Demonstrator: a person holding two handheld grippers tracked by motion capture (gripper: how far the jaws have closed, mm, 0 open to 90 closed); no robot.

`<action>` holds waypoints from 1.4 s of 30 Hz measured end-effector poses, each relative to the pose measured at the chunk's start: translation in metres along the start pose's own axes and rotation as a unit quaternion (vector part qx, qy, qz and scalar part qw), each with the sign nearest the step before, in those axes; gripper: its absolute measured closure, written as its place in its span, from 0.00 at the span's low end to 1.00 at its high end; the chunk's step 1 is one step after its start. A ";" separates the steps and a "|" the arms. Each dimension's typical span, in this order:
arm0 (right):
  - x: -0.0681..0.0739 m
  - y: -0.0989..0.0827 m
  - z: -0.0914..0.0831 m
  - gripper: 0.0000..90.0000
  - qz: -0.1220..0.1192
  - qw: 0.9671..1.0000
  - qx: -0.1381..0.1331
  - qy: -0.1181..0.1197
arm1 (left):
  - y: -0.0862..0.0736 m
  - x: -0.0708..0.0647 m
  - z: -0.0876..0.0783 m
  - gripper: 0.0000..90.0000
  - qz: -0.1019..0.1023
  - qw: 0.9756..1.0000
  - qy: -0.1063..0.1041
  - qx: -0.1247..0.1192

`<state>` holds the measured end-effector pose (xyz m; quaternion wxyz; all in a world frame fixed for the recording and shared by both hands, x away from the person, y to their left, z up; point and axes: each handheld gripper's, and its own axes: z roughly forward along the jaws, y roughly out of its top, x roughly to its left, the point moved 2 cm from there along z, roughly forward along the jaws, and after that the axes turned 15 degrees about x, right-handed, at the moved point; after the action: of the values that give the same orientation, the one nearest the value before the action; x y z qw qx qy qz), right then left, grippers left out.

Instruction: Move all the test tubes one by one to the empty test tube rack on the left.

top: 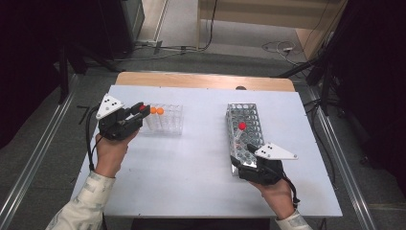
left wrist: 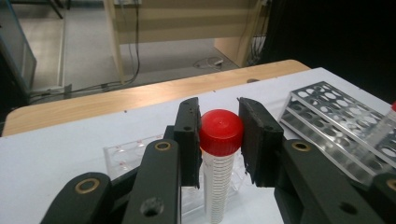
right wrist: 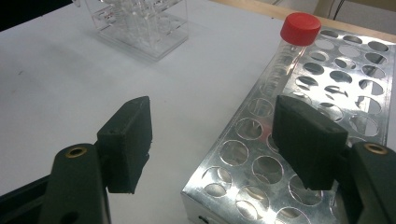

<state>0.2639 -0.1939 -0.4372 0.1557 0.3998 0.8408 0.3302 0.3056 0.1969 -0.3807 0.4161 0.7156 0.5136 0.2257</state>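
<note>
On my left, the left gripper (top: 135,115) has its jaws pinching a red-capped tube (left wrist: 219,154) just below the cap; in the left gripper view the tube stands upright between the two black pads, its graduated clear body running down out of the frame. From the high view I see that gripper beside the near-left end of the clear plastic rack (top: 165,120), which sits on the left half of the white bench (top: 191,167) and holds two orange-capped tubes (top: 156,110) at its left end. On my right, the right gripper (top: 244,160) has its jaws spread wide with nothing between them; in the right gripper view one pad hangs over the bare bench and the other over the near end of the metal rack (right wrist: 327,107). A second red-capped tube (right wrist: 295,39) leans in that metal rack, farther along it from the jaws and apart from them.
</note>
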 end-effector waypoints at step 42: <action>-0.001 0.000 -0.004 0.31 0.003 1.000 -0.007 -0.001 | 0.014 0.018 0.045 0.78 0.002 0.997 0.083 0.012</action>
<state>0.2629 -0.1965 -0.4343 0.1586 0.4016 0.8372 0.3358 0.3535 0.1949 -0.3961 0.3629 0.7008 0.5473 0.2786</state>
